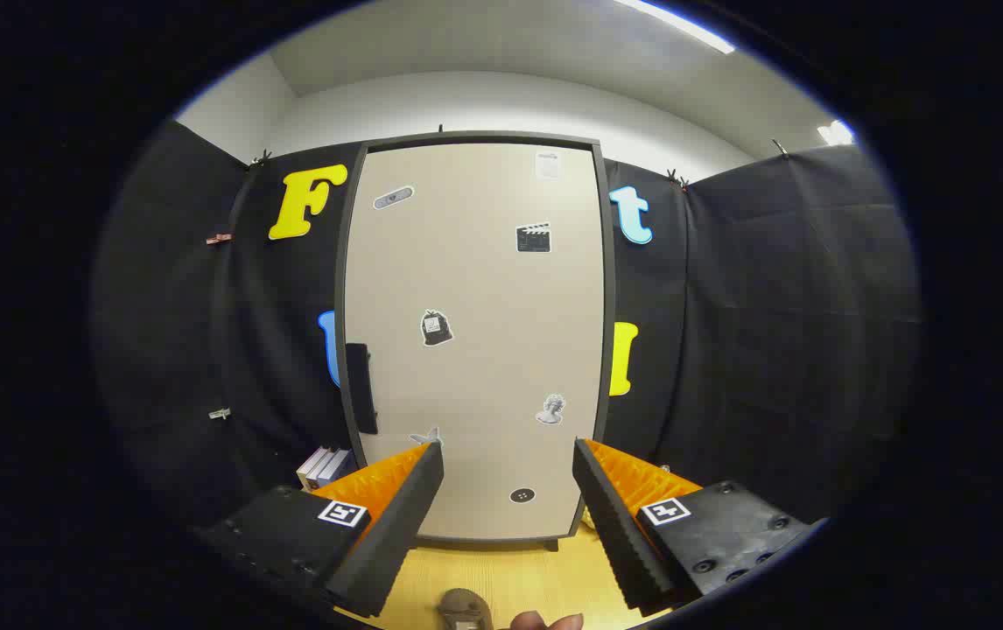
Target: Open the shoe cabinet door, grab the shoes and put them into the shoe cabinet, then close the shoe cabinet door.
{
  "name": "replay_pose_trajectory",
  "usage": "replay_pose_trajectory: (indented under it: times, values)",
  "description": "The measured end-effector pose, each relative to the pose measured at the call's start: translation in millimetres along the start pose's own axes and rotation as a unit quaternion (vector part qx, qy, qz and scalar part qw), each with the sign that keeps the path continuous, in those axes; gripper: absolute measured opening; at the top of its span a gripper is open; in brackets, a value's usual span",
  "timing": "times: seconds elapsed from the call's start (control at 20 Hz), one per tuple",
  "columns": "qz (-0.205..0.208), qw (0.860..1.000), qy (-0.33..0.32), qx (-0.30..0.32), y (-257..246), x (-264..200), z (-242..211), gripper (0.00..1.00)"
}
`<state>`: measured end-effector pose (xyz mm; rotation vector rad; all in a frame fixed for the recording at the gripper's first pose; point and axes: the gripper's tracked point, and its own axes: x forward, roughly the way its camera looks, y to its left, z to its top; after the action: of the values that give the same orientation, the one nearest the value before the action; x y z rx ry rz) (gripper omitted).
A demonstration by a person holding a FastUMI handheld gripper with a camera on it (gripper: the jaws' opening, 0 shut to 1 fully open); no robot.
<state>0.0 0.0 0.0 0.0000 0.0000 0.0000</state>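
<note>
Black cloth walls [773, 332], wooden floor [519, 577], ceiling light [676, 22]

Bright, even light from ceiling strip lights [676, 22] — sharp focus, strong fisheye bending at the edges.

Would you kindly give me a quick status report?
Gripper open, empty. Cabinet door shut, its handle beyond left finger. Nothing between fingers and door.

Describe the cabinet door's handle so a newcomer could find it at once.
Start at the tall beige shoe cabinet door straight beyond the open gripper. Go to its dark-framed edge nearest the stacked books. The handle is the plain black upright block there, bigger than the door's scattered stickers.
</note>
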Motion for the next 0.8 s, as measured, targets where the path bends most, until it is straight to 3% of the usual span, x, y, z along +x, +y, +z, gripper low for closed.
replay_pose_trajectory:
  times: [0.8]
  values:
    - [-0.009, 1.0, 0.0, -0.001, 14, 5, -1, 0.97]
